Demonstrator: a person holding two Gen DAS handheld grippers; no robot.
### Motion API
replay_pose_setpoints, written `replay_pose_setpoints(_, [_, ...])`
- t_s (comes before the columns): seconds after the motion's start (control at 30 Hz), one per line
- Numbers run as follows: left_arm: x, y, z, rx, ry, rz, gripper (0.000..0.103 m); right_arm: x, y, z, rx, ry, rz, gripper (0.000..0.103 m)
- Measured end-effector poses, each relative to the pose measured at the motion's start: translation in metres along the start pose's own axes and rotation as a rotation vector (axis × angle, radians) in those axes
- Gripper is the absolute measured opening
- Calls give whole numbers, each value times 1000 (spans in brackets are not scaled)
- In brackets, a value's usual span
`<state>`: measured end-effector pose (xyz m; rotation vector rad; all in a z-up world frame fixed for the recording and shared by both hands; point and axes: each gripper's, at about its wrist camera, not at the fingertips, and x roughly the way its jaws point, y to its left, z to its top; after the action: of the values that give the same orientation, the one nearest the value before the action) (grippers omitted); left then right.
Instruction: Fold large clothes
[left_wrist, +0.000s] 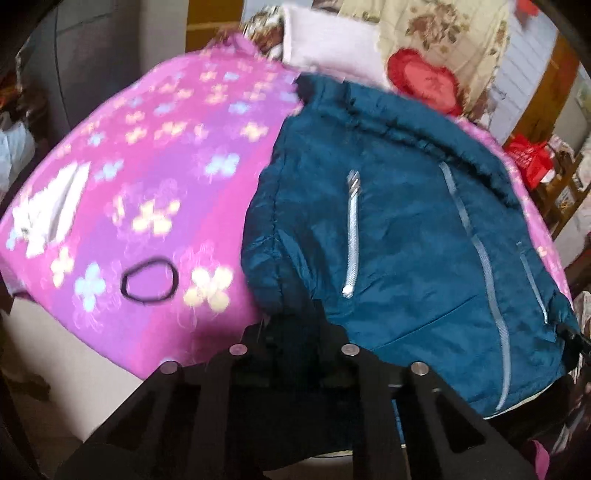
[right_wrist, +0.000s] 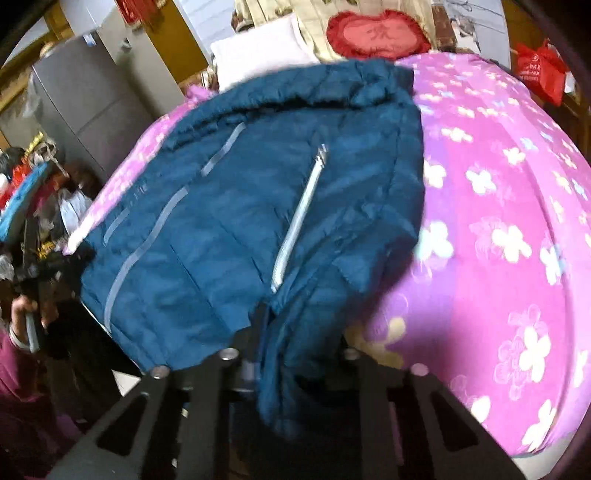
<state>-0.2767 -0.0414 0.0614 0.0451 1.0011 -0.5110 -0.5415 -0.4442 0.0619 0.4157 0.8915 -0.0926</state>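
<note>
We see the teal jacket (left_wrist: 399, 236) lying on the pink flowered bedspread (left_wrist: 147, 192), collar toward the pillows, its long axis running away from us. Our left gripper (left_wrist: 291, 332) is closed on its near hem; our right gripper (right_wrist: 291, 332) is clamped on a bunched fold of it. A black hair tie (left_wrist: 147, 282) lies beside the jacket; a red heart cushion (right_wrist: 376, 35) rests behind.

Two wrist views, angled down, close over shared jacket (left_wrist: 406, 229)
</note>
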Motion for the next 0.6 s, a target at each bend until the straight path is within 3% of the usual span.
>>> replay_pose_setpoints(0.23, [-38, -11, 36, -2, -135, -21, 0, -40, 10, 48, -35, -150, 62, 17])
replay_pose_setpoints(0.6, [-31, -30, 114, -33, -252, 19, 0, -50, 8, 125, -40, -297, 21, 17])
